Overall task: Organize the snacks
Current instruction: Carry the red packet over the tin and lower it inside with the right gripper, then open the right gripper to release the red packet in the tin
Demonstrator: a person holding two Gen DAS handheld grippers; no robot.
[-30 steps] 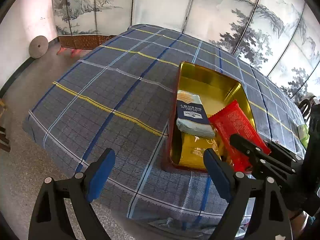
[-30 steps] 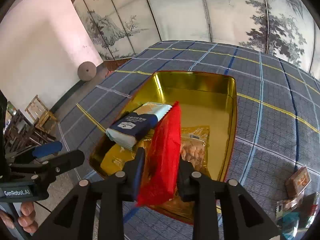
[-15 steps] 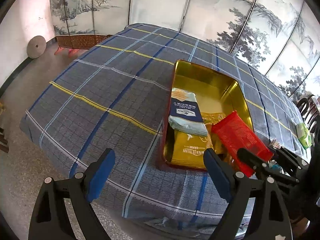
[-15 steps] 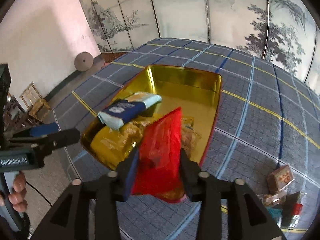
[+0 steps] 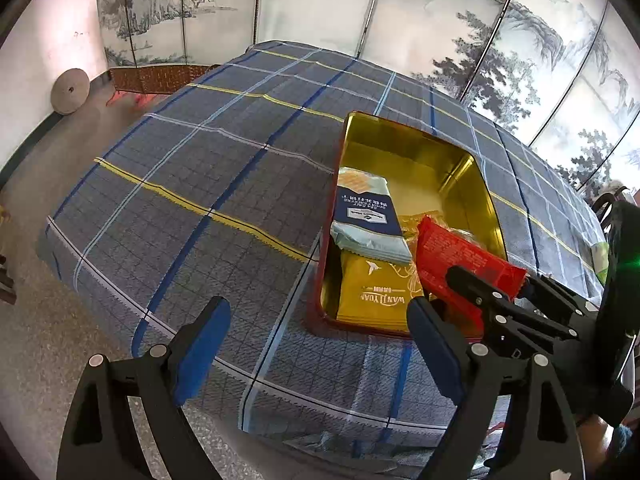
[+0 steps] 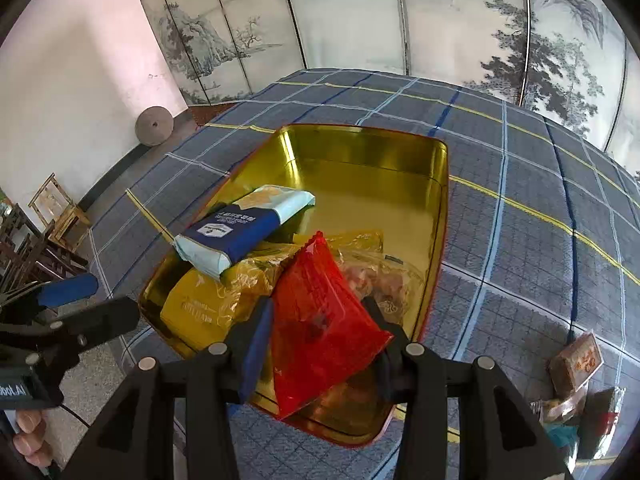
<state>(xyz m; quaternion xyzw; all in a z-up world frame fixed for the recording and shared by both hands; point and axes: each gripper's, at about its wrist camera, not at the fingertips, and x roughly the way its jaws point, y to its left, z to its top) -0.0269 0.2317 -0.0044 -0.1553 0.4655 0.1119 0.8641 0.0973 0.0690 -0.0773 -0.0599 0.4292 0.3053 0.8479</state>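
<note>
A gold tin (image 6: 436,216) with a red outer rim stands on the plaid cloth. It holds a blue-and-white packet (image 6: 236,232), a yellow packet (image 6: 200,312) and a clear bag of snacks (image 6: 384,276). A red packet (image 6: 320,320) lies tilted over the tin's near end, between the fingers of my right gripper (image 6: 316,312); the jaws stand apart and the pads do not press it. In the left wrist view the tin (image 5: 480,184) is at the right and the red packet (image 5: 460,252) sits at the right gripper's (image 5: 492,280) tips. My left gripper (image 5: 318,320) hangs open over the cloth, left of the tin.
Several loose snacks, among them a brown wrapped block (image 6: 576,364), lie on the cloth right of the tin. A painted folding screen (image 6: 360,12) backs the table. The cloth's edge (image 5: 280,392) runs close below the left gripper. Wooden chairs (image 6: 48,216) stand by the wall.
The right gripper's jaws have widened and the red packet, earlier pinched on edge, has tipped flatter onto the snacks in the tin. The left gripper kept still.
</note>
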